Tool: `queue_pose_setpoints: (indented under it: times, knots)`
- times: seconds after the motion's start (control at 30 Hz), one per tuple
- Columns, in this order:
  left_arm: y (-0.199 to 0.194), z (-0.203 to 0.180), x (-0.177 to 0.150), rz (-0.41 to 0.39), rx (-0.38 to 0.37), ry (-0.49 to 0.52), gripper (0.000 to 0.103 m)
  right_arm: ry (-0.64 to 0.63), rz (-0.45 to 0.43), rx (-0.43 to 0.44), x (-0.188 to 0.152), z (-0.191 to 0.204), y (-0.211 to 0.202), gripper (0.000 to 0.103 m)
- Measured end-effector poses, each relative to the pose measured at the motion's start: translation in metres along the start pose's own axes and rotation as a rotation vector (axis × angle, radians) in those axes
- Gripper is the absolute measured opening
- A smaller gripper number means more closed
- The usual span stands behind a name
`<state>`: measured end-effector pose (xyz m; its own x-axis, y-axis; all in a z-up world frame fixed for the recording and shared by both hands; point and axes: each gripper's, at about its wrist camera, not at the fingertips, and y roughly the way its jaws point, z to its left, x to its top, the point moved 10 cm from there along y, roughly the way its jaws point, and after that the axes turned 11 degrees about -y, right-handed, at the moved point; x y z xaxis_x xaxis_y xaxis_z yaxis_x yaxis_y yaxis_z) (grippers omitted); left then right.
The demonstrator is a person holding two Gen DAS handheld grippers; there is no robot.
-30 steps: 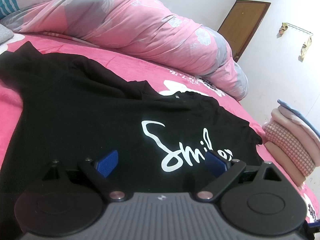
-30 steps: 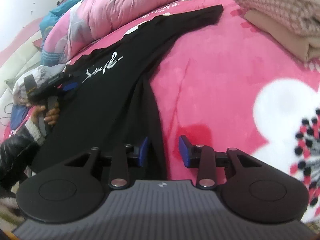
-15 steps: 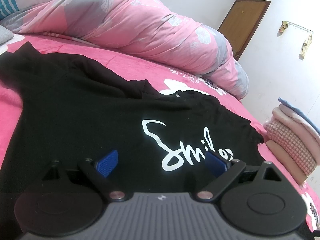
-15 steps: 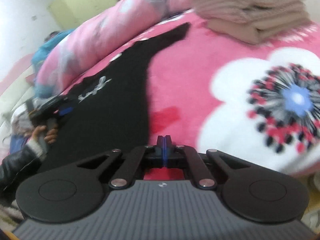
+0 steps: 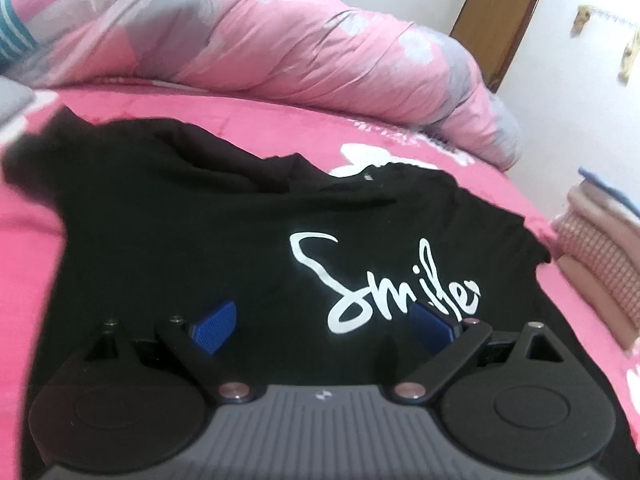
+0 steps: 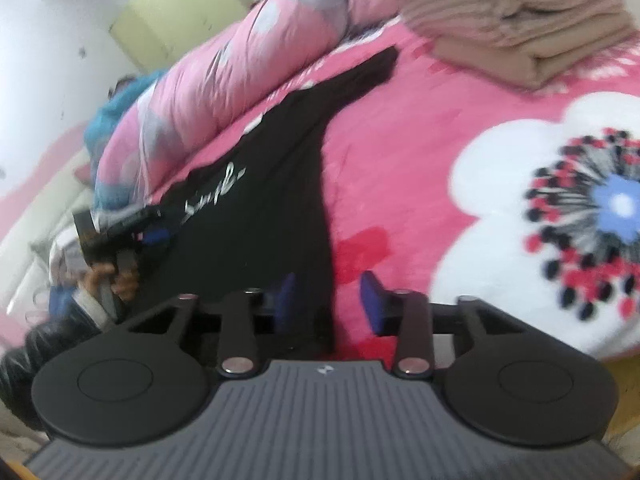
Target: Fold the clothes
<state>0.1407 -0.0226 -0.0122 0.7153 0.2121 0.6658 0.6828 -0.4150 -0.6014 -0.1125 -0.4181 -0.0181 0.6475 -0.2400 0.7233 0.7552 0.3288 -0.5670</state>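
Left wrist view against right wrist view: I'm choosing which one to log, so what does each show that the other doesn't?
Only the left wrist view shows the brown door, the wall hooks and the neckline of the black shirt.

Only the right wrist view shows the big white flower printed on the bedspread, the yellow-green cabinet and the person's left hand holding the left claw.

Both show the shirt lying flat, its white lettering, the rolled pink quilt and the stack of folded clothes. Each sees its own claw open: left, right.
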Motion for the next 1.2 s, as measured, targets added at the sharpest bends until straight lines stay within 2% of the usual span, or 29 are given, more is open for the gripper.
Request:
queue_pose_setpoints:
  times: [0.13, 0.3, 0.43, 0.5, 0.63, 0.67, 0.8, 0.93, 1.03, 1.2]
  knots:
    - [-0.072, -0.003, 0.005, -0.068, -0.013, 0.032, 0.095, -0.041, 0.069, 0.004, -0.005, 0.005, 0.016, 0.038]
    - [-0.162, 0.026, -0.012, -0.154, 0.012, -0.03, 0.097, -0.088, 0.102, 0.011, -0.015, 0.013, 0.009, 0.005]
    - [-0.2, 0.059, -0.051, -0.117, 0.088, -0.088, 0.097, -0.061, 0.071, -0.008, -0.015, 0.013, -0.003, 0.002]
    - [-0.213, 0.069, -0.07, -0.102, 0.102, -0.101, 0.097, -0.043, 0.041, -0.007, -0.011, 0.017, -0.013, 0.002]
    - [-0.228, 0.081, -0.097, -0.071, 0.139, -0.083, 0.096, 0.03, 0.105, -0.05, -0.035, 0.002, -0.005, 0.001]
    - [-0.23, 0.084, -0.101, -0.066, 0.156, -0.071, 0.096, 0.025, 0.091, -0.055, -0.031, 0.003, -0.009, 0.001]
    - [-0.24, 0.086, -0.108, -0.072, 0.174, -0.03, 0.096, 0.005, 0.036, -0.073, -0.019, 0.009, -0.024, 0.001]
    - [-0.239, 0.089, -0.116, -0.061, 0.206, -0.012, 0.092, 0.019, 0.084, -0.109, -0.028, 0.003, -0.02, 0.001]
    - [-0.244, 0.084, -0.119, -0.063, 0.212, 0.037, 0.092, -0.008, 0.045, -0.114, -0.02, 0.011, -0.029, 0.001]
    - [-0.247, 0.088, -0.128, -0.05, 0.244, 0.088, 0.092, -0.073, 0.125, -0.182, -0.038, 0.004, -0.014, 0.001]
